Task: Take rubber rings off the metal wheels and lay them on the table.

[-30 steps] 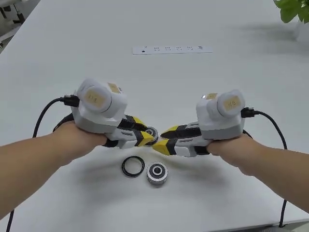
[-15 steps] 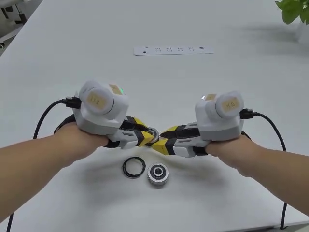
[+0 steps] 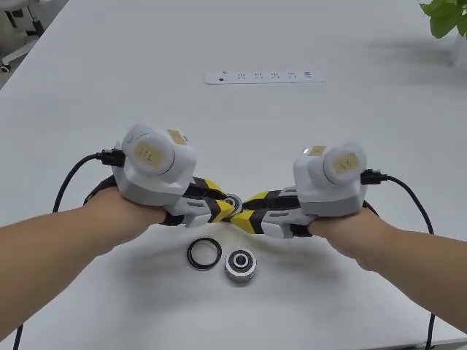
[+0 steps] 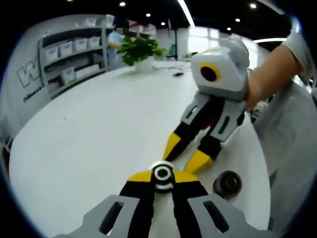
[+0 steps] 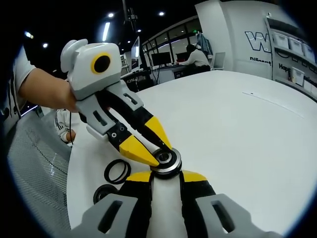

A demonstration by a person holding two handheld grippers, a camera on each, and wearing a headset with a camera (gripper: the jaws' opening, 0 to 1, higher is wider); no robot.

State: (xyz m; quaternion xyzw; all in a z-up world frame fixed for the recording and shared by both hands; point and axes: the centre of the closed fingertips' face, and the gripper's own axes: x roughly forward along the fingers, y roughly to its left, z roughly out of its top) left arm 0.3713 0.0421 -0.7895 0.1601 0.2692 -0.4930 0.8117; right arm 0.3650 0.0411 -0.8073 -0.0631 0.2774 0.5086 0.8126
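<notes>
Left claw (image 4: 162, 177) is clamping a small round silver metal wheel with a dark rim (image 4: 162, 171), holding it above the white surface (image 3: 306, 124). Right claw (image 5: 166, 177) is facing it, jaws standing apart, yellow tips sitting right at the wheel's edge. Nearer the person, a loose black rubber ring (image 3: 203, 254) is lying flat on the surface, just beside a second silver metal wheel (image 3: 240, 264).
</notes>
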